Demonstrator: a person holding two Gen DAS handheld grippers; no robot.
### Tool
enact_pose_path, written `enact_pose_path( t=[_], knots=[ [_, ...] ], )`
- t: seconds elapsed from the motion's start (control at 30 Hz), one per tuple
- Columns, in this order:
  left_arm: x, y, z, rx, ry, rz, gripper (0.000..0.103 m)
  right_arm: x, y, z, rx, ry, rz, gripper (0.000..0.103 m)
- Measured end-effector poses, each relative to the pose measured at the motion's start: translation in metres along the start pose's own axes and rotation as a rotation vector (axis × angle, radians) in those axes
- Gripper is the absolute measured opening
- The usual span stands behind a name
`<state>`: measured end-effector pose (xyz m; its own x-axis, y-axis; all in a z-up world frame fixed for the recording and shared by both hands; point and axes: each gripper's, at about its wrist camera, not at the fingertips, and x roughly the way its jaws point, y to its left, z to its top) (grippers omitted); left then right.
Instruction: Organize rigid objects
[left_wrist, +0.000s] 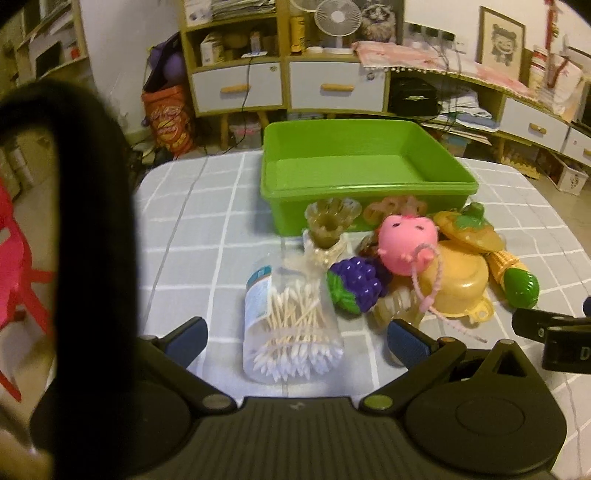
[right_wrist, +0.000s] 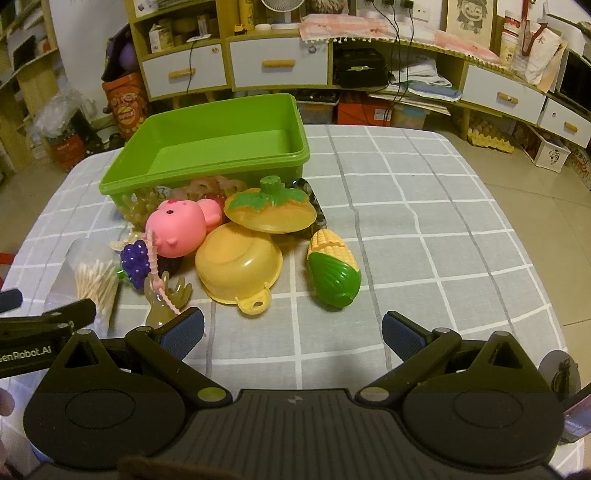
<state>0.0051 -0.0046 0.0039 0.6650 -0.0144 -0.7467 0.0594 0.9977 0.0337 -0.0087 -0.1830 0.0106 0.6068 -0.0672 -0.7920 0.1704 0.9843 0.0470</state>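
Note:
An empty green bin stands on the checked tablecloth. In front of it lies a pile: a clear jar of cotton swabs on its side, purple toy grapes, a pink pig toy, a yellow bowl, a pumpkin lid and toy corn. My left gripper is open, its fingers on either side of the swab jar. My right gripper is open just short of the bowl and corn.
An amber hair claw lies by the right gripper's left finger. A glass candle holder stands beside the bin. A dark strap blocks the left of the left wrist view. Shelves and drawers line the wall behind the table.

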Motion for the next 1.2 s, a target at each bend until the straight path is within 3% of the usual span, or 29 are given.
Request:
enact_pose_path(
  t=[0.2, 0.5, 0.57, 0.7, 0.97, 1.07, 1.2],
  knots=[
    [0.001, -0.013, 0.020, 0.104, 0.013, -0.022, 0.085, -0.007, 0.000, 0.019, -0.032, -0.035, -0.020, 0.101],
    [0.021, -0.006, 0.038, 0.131, 0.003, -0.013, 0.085, 0.001, -0.011, 0.053, -0.029, -0.063, -0.006, 0.101],
    [0.026, 0.000, 0.039, 0.128, 0.021, -0.052, 0.085, 0.010, -0.016, 0.053, -0.013, -0.069, 0.024, 0.101],
    [0.033, 0.018, 0.044, 0.110, 0.017, -0.136, 0.085, 0.031, -0.022, 0.054, 0.000, 0.003, 0.134, 0.101],
    [0.052, 0.033, 0.039, 0.131, 0.022, -0.352, 0.077, 0.050, -0.018, 0.067, 0.018, -0.015, 0.311, 0.098],
    [0.056, 0.028, 0.037, 0.175, 0.008, -0.328, 0.073, 0.055, -0.018, 0.073, 0.028, -0.039, 0.310, 0.098],
    [0.062, 0.034, 0.037, 0.150, 0.046, -0.289, 0.071, 0.069, -0.018, 0.077, 0.060, -0.044, 0.303, 0.097]
  ],
)
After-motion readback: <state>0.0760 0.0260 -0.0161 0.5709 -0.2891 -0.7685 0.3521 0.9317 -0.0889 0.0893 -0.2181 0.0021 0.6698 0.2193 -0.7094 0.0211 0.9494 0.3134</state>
